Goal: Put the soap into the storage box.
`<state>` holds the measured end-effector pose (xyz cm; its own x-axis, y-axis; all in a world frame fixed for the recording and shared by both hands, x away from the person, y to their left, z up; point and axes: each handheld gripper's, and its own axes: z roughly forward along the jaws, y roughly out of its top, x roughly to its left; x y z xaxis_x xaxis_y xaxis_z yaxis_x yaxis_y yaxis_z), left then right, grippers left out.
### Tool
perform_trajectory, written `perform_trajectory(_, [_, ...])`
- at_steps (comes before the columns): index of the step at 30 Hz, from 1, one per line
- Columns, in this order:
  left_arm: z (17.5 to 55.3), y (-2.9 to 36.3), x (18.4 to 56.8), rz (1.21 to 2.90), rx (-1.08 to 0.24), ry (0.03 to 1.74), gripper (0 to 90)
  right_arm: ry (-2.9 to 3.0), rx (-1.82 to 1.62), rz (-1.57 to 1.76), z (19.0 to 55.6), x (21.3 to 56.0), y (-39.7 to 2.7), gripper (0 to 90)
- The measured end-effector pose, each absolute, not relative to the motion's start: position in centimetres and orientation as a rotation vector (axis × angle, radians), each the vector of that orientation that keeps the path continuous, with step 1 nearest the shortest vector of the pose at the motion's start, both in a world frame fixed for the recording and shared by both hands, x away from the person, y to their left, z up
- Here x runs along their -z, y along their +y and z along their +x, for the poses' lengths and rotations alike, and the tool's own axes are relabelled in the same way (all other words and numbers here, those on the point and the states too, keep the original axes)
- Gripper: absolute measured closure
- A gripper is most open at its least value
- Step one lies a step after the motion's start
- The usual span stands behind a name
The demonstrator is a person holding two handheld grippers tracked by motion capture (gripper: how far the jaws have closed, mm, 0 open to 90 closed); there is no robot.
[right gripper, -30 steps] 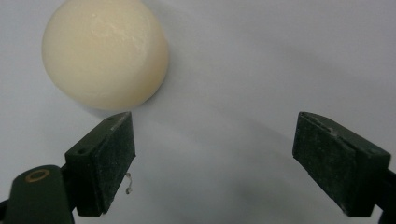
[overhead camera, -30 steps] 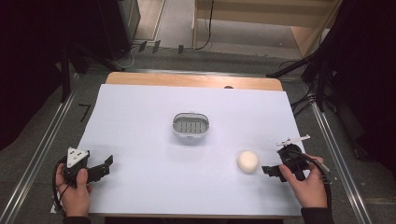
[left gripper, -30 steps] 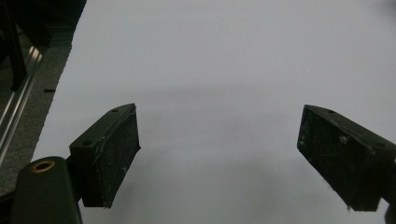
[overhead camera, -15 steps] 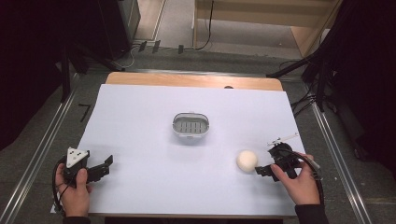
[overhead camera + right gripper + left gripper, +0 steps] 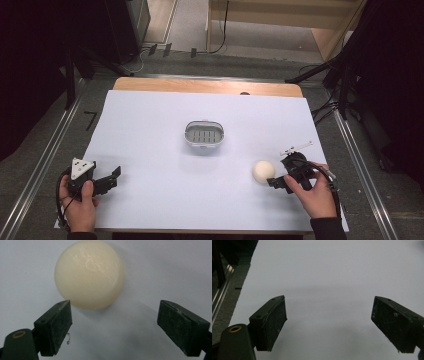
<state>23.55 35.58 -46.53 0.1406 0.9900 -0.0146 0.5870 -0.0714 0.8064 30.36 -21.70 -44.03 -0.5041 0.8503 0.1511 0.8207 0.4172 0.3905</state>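
Nearest the person's edge of the table (image 5: 150, 125), the right hand-held gripper (image 5: 274, 182) sits low on the white sheet w/ its jaws spread wide, nothing pinched. The cream ball (image 5: 263, 172) lies just ahead of those jaws, a bit toward the gripper's left jaw; in the right gripper view the ball (image 5: 89, 274) is beyond the pad tips, close to the left pad but not between them, and whether it touches that pad can't be told. Ball rests on the table, lower right part of the sheet. Over on the other side, the left hand-held gripper (image 5: 114, 176) is held near the front left corner, jaws also spread, empty; the left gripper view shows bare white sheet between its pads (image 5: 273, 321). Well apart from the ball, so far from both. Farther back, about mid-table, stands a small grey oval basket (image 5: 204, 134) w/ slots in its floor, well apart from ball and grippers. Behind that, a strip of bare wood at the table's far edge. No brand, label or writing legible on ball, basket or grippers.
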Motion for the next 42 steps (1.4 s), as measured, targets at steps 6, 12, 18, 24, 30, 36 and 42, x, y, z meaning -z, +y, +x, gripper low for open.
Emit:
perform_trajectory(6, [23.6, 35.6, 46.5, 1.743, -0.756, 1.524, 13.9, 2.600, -0.652, 1.527, 30.5, 44.1, -21.1, 12.8])
perform_trajectory(12, [23.6, 35.6, 46.5, 1.742, -0.754, 1.525, 13.9, 2.617, -0.645, 1.509, 30.8, 44.2, -20.2, 12.5])
perform_trajectory(18, [23.6, 35.6, 46.5, 1.741, -0.751, 1.526, 13.9, 2.624, -0.617, 1.503, 31.2, 44.4, -19.1, 13.2])
perform_trajectory(24, [23.6, 35.6, 46.5, 1.740, -0.749, 1.527, 13.9, 2.622, -0.620, 1.514, 31.5, 44.5, -18.7, 13.6])
perform_trajectory(30, [23.6, 35.6, 46.5, 1.739, -0.750, 1.527, 13.9, 2.624, -0.612, 1.527, 31.8, 44.8, -18.0, 13.9])
perform_trajectory(36, [23.6, 35.6, 46.5, 1.739, -0.749, 1.527, 13.9, 2.623, -0.581, 1.541, 32.1, 45.3, -17.6, 14.9])
perform_trajectory(42, [23.6, 35.6, 46.6, 1.734, -0.748, 1.524, 13.9, 2.614, -0.569, 1.547, 32.2, 45.5, -17.4, 16.5])
